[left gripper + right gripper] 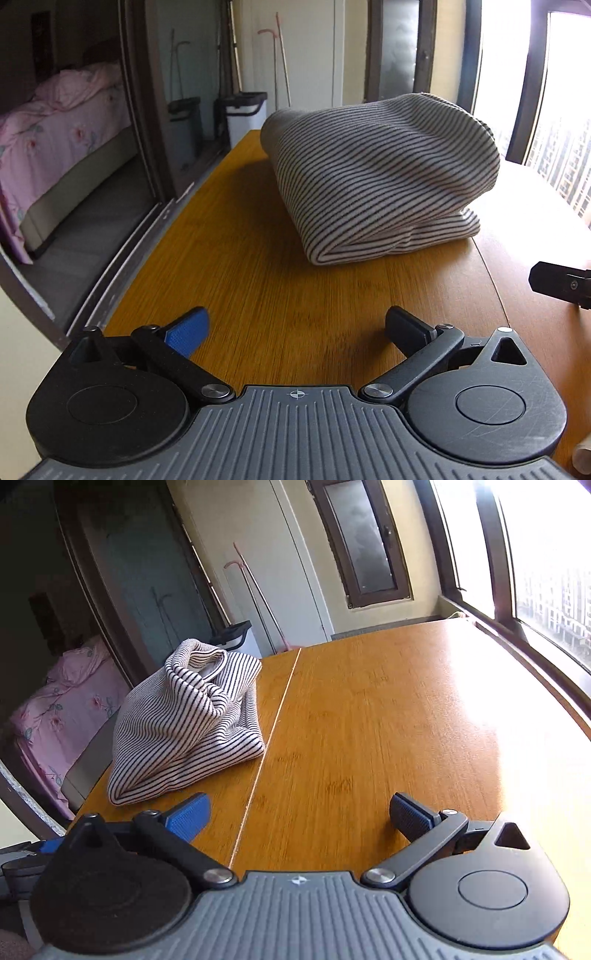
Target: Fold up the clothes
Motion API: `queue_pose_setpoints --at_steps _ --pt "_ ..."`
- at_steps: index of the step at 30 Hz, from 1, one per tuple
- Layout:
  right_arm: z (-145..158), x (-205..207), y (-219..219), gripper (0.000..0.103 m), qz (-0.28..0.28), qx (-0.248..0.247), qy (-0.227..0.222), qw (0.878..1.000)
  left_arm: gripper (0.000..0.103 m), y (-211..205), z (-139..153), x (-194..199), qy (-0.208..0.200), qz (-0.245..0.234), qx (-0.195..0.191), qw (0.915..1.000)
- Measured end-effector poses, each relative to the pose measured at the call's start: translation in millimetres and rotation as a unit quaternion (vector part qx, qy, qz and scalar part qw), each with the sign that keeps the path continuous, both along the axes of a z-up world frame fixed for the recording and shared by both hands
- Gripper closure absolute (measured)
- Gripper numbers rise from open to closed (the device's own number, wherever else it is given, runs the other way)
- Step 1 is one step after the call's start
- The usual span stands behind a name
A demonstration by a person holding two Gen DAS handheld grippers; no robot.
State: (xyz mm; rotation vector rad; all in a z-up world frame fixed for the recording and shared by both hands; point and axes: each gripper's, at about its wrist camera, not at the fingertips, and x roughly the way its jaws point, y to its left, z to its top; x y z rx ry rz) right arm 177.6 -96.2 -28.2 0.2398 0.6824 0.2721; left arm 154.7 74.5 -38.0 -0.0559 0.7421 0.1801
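Left wrist view shows the striped garment [376, 177] folded on the wooden bench [258, 288], its long axis running away from the camera. Left gripper [299, 328] and right gripper [299, 812] have fingers wide apart, holding nothing.

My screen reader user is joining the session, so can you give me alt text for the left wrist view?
A folded striped garment lies on a wooden table, ahead of the open, empty left gripper. The tip of the right gripper pokes in at the right edge; behind, a doorway shows a bed with pink bedding.
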Motion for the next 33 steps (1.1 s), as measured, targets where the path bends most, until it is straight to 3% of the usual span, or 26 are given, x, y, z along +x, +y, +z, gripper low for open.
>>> queue_pose_setpoints --at_steps 3,7,9,33 --pt "0.5 1.5 9.6 0.000 0.026 -0.063 0.008 0.998 0.000 0.1 2.9 -5.7 -0.001 0.003 -0.002 1.0000" --pt "-0.4 3.9 39.7 0.000 0.041 -0.173 0.010 0.984 0.000 0.8 4.4 -8.0 -0.004 0.005 -0.001 1.0000" --pt "-0.9 6.8 36.1 0.000 0.040 -0.156 0.018 0.987 0.000 1.4 5.1 -6.6 -0.004 0.006 -0.001 1.0000" --pt "-1.0 18.3 21.0 0.000 0.048 -0.154 0.013 0.987 0.000 4.5 6.9 -5.7 -0.004 0.006 -0.001 1.0000"
